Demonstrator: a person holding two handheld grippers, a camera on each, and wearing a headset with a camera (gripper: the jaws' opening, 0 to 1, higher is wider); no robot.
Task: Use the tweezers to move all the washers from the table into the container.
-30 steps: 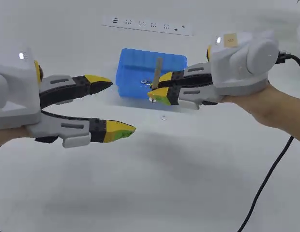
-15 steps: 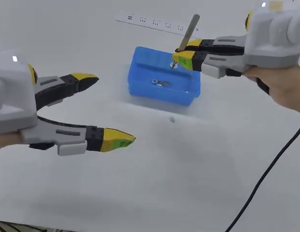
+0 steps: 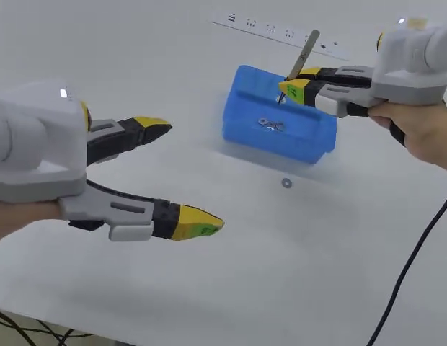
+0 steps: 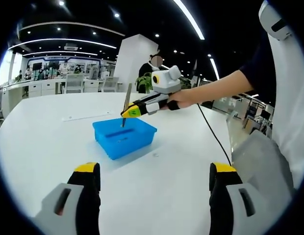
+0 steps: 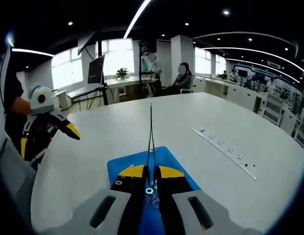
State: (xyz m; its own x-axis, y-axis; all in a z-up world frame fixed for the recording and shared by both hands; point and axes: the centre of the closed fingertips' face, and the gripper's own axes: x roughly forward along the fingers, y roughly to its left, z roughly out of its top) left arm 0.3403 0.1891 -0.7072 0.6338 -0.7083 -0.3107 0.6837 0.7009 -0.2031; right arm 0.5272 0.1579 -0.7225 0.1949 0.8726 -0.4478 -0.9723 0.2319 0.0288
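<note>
Head view: the left tool (image 3: 179, 176) hangs over the near left part of the white bench (image 3: 281, 274), its yellow-tipped jaws spread wide with nothing between them. The right tool (image 3: 292, 88) is over the far side, jaws pressed together on the tweezers (image 3: 306, 49), which stand steeply with their tips down over the blue container (image 3: 310, 148). Whether the tips carry anything is too small to tell. Several washers (image 3: 270, 125) lie inside the container. One washer (image 3: 286, 183) lies on the bench just in front of the container's near wall. A power strip (image 3: 281, 30) runs along the far edge, and a black cable (image 3: 411, 259) crosses the right side of the bench

Left tool view: the left tool (image 4: 154, 171) shows both jaws far apart. Ahead, the right tool (image 4: 130, 111) pinches the tweezers (image 4: 127, 98) above the container (image 4: 125, 142), with the lone washer (image 4: 155, 155) on the bench near it

Right tool view: the right tool (image 5: 153, 172) is clamped on the tweezers (image 5: 151, 132), directly above the container (image 5: 164, 154), and washers (image 5: 149, 191) show beneath the jaws. The left tool (image 5: 63, 127) is at the left, and the power strip (image 5: 225, 147) lies to the right
</note>
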